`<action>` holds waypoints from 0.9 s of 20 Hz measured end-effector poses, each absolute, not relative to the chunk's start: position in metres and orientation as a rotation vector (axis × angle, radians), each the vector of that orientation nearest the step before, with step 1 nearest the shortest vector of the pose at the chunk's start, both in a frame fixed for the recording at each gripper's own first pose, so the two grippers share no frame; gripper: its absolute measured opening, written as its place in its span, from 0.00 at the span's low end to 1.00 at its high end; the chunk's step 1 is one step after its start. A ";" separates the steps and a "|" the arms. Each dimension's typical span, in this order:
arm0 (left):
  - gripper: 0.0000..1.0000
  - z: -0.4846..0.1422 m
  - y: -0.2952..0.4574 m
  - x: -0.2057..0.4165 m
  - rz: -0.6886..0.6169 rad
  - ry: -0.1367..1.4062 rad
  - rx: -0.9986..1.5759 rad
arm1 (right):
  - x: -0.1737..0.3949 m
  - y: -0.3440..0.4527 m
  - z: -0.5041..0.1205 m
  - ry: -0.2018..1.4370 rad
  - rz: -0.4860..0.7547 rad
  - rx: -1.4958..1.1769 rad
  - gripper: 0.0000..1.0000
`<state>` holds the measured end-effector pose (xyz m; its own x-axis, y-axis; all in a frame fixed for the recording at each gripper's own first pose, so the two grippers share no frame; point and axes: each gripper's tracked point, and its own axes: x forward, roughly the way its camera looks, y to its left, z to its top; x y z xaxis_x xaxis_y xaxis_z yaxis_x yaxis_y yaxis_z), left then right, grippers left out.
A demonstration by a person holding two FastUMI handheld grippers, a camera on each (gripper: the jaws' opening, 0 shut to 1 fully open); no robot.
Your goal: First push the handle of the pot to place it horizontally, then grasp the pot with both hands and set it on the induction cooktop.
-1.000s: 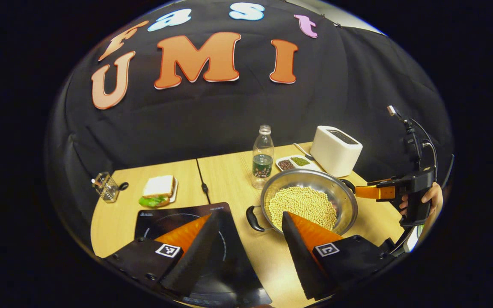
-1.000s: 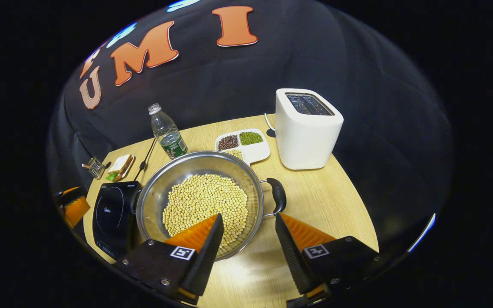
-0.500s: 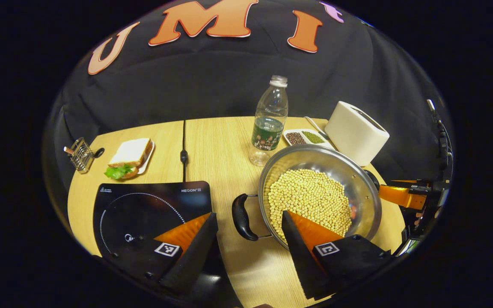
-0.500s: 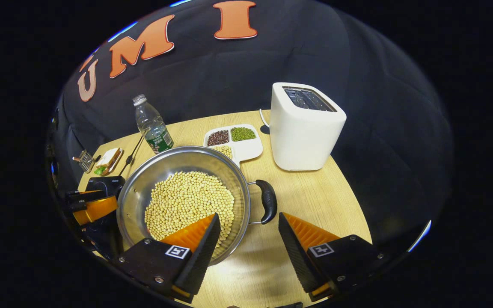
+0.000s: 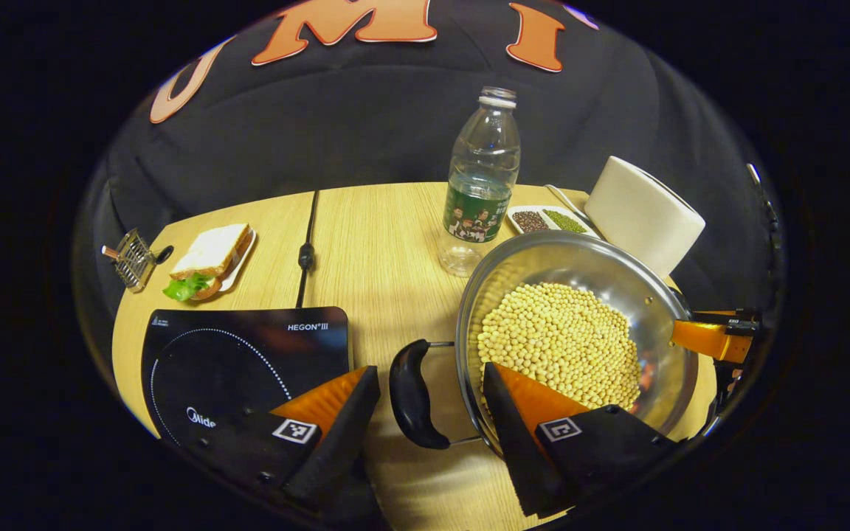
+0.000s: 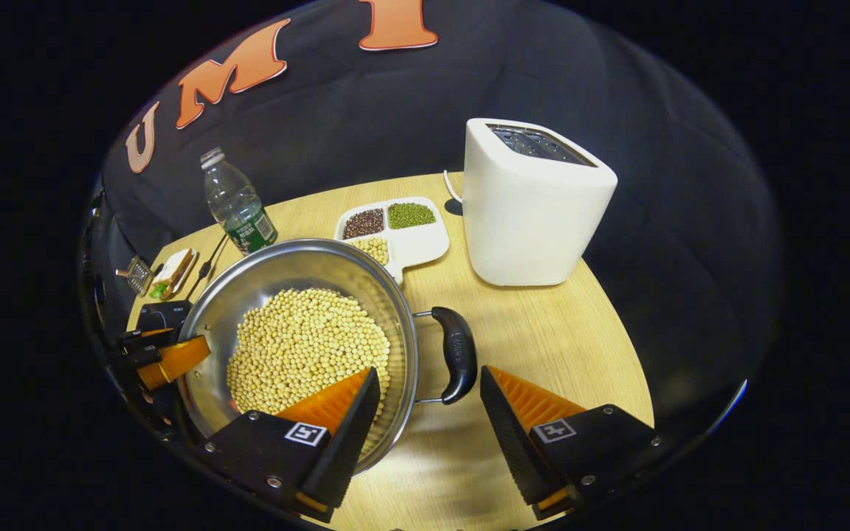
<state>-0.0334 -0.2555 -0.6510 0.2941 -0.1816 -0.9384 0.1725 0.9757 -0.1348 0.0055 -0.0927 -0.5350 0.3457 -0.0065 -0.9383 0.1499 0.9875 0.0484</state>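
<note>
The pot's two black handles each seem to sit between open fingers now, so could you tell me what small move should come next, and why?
Probably close both grippers. The left gripper straddles the pot's near handle, the right gripper the other handle, both open; the pot still sits beside the induction cooktop.

Silver pot point(image 5: 639, 280), black handles point(image 5: 410, 394)

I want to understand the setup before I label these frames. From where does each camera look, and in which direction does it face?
Left gripper view: rides the left gripper, facing the pot and its left handle; own open fingers below, induction cooktop left.
Right gripper view: rides the right gripper, facing the right handle; toaster behind.
Shared: pot, bottle, sandwich, each other's gripper.
</note>
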 end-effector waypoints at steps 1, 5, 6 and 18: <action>0.92 -0.652 -0.254 -0.031 -0.232 1.240 0.005 | 0.008 -0.093 -0.537 1.209 -0.104 0.132 0.86; 0.83 -0.662 -0.255 -0.027 -0.215 1.218 0.043 | 0.015 -0.094 -0.551 1.193 -0.096 0.087 0.86; 0.88 -0.662 -0.257 -0.025 -0.216 1.212 0.038 | 0.016 -0.094 -0.553 1.193 -0.097 0.099 0.86; 0.73 -0.673 -0.263 -0.018 -0.193 1.135 0.034 | 0.024 -0.097 -0.570 1.123 -0.099 0.031 0.74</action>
